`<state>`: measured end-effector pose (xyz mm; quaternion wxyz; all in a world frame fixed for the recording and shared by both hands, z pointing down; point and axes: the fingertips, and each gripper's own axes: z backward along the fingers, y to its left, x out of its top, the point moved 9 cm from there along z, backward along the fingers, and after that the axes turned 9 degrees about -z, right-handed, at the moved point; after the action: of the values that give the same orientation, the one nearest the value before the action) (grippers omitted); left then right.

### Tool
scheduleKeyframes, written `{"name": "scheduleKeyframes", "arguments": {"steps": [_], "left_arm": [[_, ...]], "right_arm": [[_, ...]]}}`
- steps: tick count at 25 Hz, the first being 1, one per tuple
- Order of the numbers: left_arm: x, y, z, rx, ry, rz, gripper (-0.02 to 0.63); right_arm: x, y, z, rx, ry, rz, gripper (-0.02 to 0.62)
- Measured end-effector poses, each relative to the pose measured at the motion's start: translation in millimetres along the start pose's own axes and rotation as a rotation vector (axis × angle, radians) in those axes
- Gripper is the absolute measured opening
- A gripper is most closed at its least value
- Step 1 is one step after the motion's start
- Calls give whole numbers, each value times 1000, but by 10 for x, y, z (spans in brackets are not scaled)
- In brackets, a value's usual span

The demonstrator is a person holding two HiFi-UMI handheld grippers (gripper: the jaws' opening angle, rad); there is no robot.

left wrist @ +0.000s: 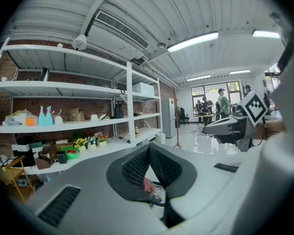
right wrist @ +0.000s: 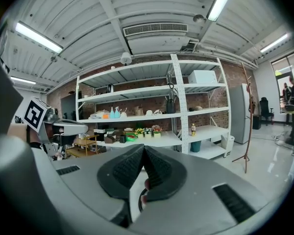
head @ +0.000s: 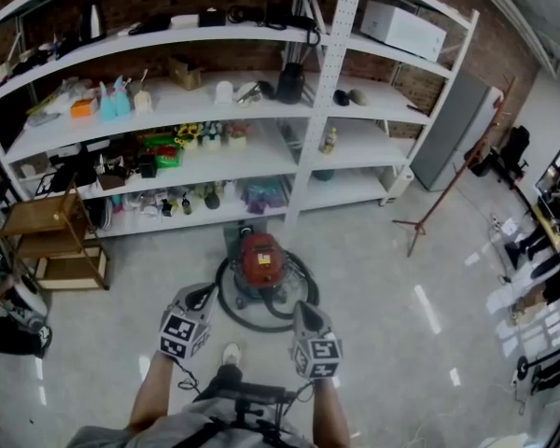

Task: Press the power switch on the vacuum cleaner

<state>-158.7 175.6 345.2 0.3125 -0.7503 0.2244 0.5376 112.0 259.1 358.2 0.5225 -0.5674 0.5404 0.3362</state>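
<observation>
The vacuum cleaner (head: 259, 259) stands on the floor in front of the shelves, a round drum with a red top and a dark hose (head: 299, 283) looped around it. My left gripper (head: 202, 296) hovers at its near left and my right gripper (head: 302, 307) at its near right, both short of the red top. In the left gripper view the left gripper (left wrist: 148, 151) is shut, its pads touching at the tips, and a sliver of the red vacuum (left wrist: 148, 185) shows below. In the right gripper view the right gripper (right wrist: 143, 151) is shut the same way on nothing.
A white shelving unit (head: 299, 157) full of small items rises just behind the vacuum. A wooden stand (head: 54, 241) is at the left, a coat stand (head: 439, 199) and a grey cabinet (head: 453, 129) at the right. The person's shoe (head: 231, 353) is near the hose.
</observation>
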Motion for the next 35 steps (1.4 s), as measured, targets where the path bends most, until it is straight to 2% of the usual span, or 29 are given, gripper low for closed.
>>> {"name": "scheduleKeyframes", "arguments": {"steps": [15, 23, 35], "left_arm": [[38, 844, -1091, -42, 29, 26, 8], [-151, 1191, -1554, -62, 71, 70, 8], [-292, 1771, -2180, -90, 86, 65, 8]], "right_arm": [[326, -237, -1225, -18, 73, -20, 11], [362, -311, -1831, -12, 124, -48, 11], [463, -417, -2641, -56, 146, -31, 11]]}}
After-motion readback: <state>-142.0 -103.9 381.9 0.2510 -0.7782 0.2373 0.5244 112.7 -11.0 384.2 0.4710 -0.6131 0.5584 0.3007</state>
